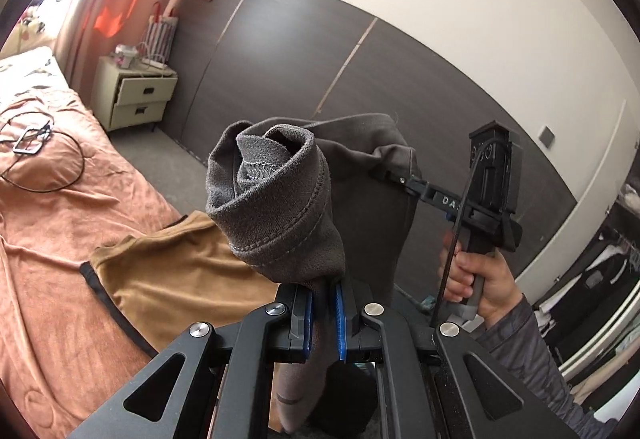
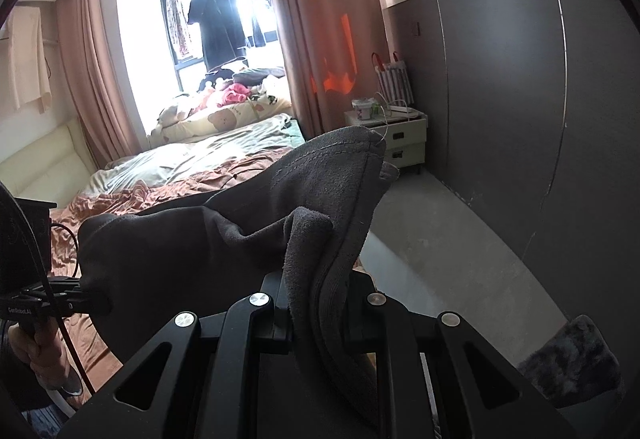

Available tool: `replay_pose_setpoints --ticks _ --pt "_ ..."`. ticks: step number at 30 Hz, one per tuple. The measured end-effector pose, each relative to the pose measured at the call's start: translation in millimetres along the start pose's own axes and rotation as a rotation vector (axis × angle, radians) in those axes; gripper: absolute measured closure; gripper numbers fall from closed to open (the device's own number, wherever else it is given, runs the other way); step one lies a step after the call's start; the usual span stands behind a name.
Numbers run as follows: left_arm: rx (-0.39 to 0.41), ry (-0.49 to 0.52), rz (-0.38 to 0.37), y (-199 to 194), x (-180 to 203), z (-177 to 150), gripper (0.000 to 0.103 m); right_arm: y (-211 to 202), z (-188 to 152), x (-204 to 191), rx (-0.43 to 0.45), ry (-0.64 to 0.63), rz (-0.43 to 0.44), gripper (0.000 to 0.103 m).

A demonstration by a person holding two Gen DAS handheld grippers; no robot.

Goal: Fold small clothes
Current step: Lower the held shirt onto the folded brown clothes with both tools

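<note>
A small dark grey garment [image 1: 280,207] hangs in the air between both grippers, above the bed's edge. My left gripper [image 1: 324,315] is shut on one bunched end, which bulges up in front of the blue pads [image 1: 339,323]. In the left wrist view my right gripper [image 1: 384,173] pinches the other end at the right, a hand [image 1: 476,279] on its handle. The right wrist view shows the same grey cloth [image 2: 320,207] clamped in my right gripper [image 2: 316,303], its fingertips hidden by fabric. My left gripper [image 2: 94,301] holds the far end at the left there.
A tan garment with dark trim [image 1: 172,279] lies flat on the orange bedspread [image 1: 60,219]. A cable and a small device [image 1: 32,143] lie further up the bed. A cream nightstand [image 1: 132,95] stands by the dark panelled wall [image 1: 320,51]. A dark fuzzy item [image 2: 572,363] lies on the floor.
</note>
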State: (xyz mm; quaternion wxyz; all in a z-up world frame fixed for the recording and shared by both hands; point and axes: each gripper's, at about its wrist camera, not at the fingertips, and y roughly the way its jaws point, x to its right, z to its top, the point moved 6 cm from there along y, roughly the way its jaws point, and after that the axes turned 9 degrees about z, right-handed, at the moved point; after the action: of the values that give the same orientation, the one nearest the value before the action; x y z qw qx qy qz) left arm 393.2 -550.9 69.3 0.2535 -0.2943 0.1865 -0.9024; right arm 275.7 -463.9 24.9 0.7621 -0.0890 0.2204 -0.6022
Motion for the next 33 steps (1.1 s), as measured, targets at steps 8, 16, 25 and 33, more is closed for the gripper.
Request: replay_pose_setpoints --ticks 8,16,25,33 --pt "-0.016 -0.059 0.036 27.5 -44.5 14.4 0.094 27.2 -3.8 -20.5 -0.058 0.021 -0.019 0.091" --pt "-0.055 -0.142 0.069 62.5 -94.7 19.1 0.095 25.0 -13.1 -3.4 -0.12 0.045 -0.045 0.091" --pt "-0.098 -0.212 0.101 100.5 -151.3 10.5 0.095 49.6 -3.6 29.7 -0.198 0.049 -0.05 0.091" --pt "-0.123 -0.294 0.113 122.0 -198.7 -13.3 0.094 96.7 -8.1 47.6 -0.272 0.056 -0.183 0.083"
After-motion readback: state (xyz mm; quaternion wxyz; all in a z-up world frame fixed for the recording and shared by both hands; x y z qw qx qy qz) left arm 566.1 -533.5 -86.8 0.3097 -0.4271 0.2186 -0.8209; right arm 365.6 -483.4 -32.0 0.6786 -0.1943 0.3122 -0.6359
